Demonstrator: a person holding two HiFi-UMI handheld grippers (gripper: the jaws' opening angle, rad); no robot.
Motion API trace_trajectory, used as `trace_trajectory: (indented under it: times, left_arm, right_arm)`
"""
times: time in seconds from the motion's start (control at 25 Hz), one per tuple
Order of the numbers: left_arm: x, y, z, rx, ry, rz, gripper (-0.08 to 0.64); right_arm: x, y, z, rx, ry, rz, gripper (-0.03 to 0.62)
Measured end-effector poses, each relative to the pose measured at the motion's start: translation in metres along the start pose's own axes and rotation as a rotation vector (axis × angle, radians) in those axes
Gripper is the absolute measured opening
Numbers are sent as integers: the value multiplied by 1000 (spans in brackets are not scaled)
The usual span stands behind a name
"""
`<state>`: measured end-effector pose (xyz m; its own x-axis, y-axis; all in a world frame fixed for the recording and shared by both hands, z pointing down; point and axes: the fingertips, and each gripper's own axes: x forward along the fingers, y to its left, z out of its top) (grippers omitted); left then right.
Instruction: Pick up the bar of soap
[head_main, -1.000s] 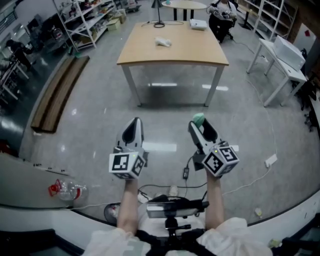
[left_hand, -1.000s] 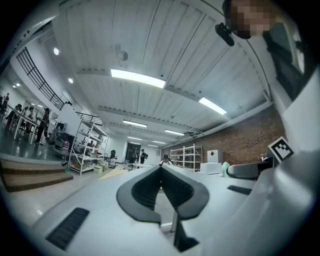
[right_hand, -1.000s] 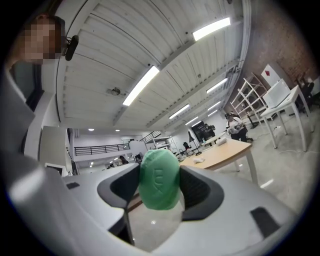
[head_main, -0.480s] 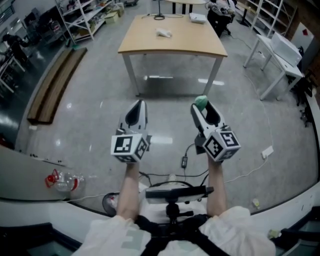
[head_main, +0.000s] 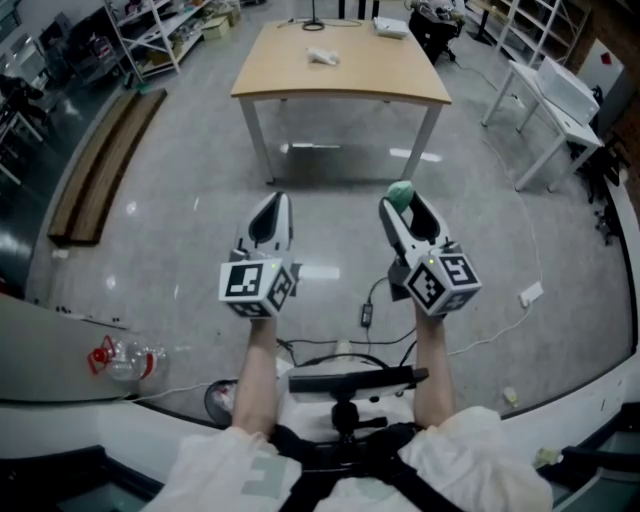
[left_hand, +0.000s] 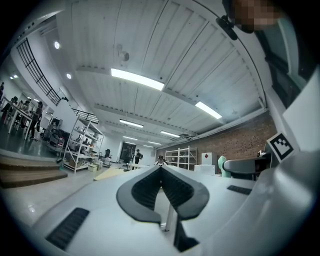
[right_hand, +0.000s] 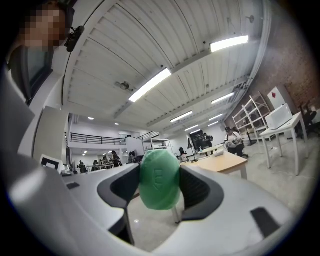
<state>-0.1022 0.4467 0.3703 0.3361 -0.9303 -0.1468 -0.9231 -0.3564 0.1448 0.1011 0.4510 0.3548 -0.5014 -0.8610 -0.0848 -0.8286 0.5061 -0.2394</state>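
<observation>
The green oval bar of soap (right_hand: 159, 180) sits pinched between the two jaws of my right gripper (right_hand: 160, 187); in the head view the soap (head_main: 401, 194) shows at that gripper's tip (head_main: 403, 205), held in the air above the floor. My left gripper (head_main: 271, 218) is level with it on the left, shut, with its black pads (left_hand: 150, 190) meeting and nothing between them. Both are held out in front of the person, well short of the wooden table (head_main: 400, 85).
A white object (head_main: 321, 56) and a box (head_main: 391, 28) lie on the wooden table ahead. A white table (head_main: 560, 100) stands at right, a wooden bench (head_main: 95, 170) at left, shelving (head_main: 165, 35) beyond. Cables (head_main: 370, 315) and a plastic bottle (head_main: 125, 360) lie on the floor.
The person has walked forward: the wooden table sits higher in the head view and both grippers have lifted slightly. The right gripper keeps hold of the soap throughout.
</observation>
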Motion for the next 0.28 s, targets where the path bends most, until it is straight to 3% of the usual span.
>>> trace_trajectory:
  times: [0.28]
  left_arm:
    - [-6, -1, 1, 5, -5, -2, 13]
  right_arm:
    - [-4, 3, 0, 0, -3, -7, 255]
